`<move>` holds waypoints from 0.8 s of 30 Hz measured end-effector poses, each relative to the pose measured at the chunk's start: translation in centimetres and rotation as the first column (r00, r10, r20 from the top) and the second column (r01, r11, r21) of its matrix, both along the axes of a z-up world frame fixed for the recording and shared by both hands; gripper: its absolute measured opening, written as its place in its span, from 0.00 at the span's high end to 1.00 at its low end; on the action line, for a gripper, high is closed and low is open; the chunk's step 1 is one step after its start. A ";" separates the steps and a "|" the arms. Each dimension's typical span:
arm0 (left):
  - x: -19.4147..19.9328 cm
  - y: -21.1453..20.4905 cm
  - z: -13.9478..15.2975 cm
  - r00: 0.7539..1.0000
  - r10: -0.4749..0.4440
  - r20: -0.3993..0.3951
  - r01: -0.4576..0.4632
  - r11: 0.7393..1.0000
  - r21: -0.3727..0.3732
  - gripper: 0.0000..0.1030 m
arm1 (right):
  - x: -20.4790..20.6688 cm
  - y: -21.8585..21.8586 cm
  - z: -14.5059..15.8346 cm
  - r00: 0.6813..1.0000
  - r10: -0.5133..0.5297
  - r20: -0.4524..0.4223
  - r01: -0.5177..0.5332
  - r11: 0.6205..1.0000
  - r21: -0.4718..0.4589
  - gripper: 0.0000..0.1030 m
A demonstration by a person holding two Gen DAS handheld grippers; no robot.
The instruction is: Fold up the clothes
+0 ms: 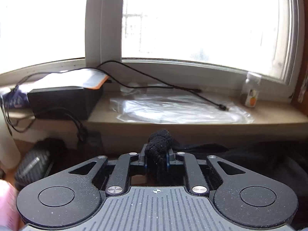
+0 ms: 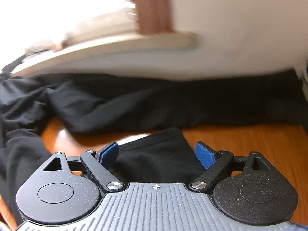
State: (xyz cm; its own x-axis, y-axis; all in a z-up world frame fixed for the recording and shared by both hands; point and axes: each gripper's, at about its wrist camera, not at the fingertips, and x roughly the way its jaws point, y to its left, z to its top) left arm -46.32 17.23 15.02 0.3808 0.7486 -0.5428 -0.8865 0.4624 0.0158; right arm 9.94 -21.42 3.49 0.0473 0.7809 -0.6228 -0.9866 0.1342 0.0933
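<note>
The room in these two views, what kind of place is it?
Probably a room in a home: a wide bright window over a stone-coloured sill with a black cable, and a black garment on an orange-brown wooden table.

Window sill clutter ahead of me, wooden table under me.

Past my left hand I see a bright window (image 1: 202, 19) with a pale frame (image 1: 102, 23). On the sill (image 1: 269, 115) sits a black box (image 1: 63, 100) at the left with a white, orange-edged pad (image 1: 90, 79) on top. A black cable (image 1: 154, 79) runs from the box across a clear plastic bag (image 1: 181, 109), its plug lying on the bag. A small bottle (image 1: 251, 92) stands upright at the right end of the sill. Down at the left lies a dark grey case (image 1: 32, 165), blurred. By my right hand, an orange-brown table (image 2: 250, 138) and a white wall (image 2: 240, 19).
</note>
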 end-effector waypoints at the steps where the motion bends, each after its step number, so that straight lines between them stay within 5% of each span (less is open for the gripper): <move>1: 0.2 -0.4 -0.2 1.000 -0.001 -0.025 0.001 1.000 0.006 0.66 | -0.8 0.0 0.3 1.000 0.013 0.023 -0.013 1.000 0.008 0.16; 3: 0.4 -1.6 -0.7 0.999 -0.002 -0.055 0.004 1.000 0.030 0.43 | -1.9 -0.3 0.5 0.997 0.031 0.068 -0.032 0.999 0.026 0.16; 9: 0.6 -5.8 -1.9 0.999 -0.043 0.001 0.043 0.998 0.037 0.24 | -1.4 -0.8 0.0 0.997 0.023 0.068 -0.025 0.999 0.026 0.15; 17: 6.1 -8.1 -3.3 0.985 -0.164 0.058 0.163 0.986 0.021 0.21 | 1.3 -0.9 -2.8 0.995 -0.044 -0.088 0.045 0.999 0.006 0.11; 24: 14.4 -7.6 -4.8 0.940 -0.307 0.147 0.306 0.951 0.033 0.14 | 0.2 -0.5 -3.0 0.999 -0.040 -0.018 0.039 0.999 -0.020 0.08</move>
State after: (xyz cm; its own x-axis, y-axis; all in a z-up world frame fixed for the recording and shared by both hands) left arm -31.91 9.60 10.22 0.6683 0.5879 -0.4558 -0.6944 0.7128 -0.0988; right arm 10.17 -21.96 0.44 0.0665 0.7661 -0.6393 -0.9786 0.1751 0.1082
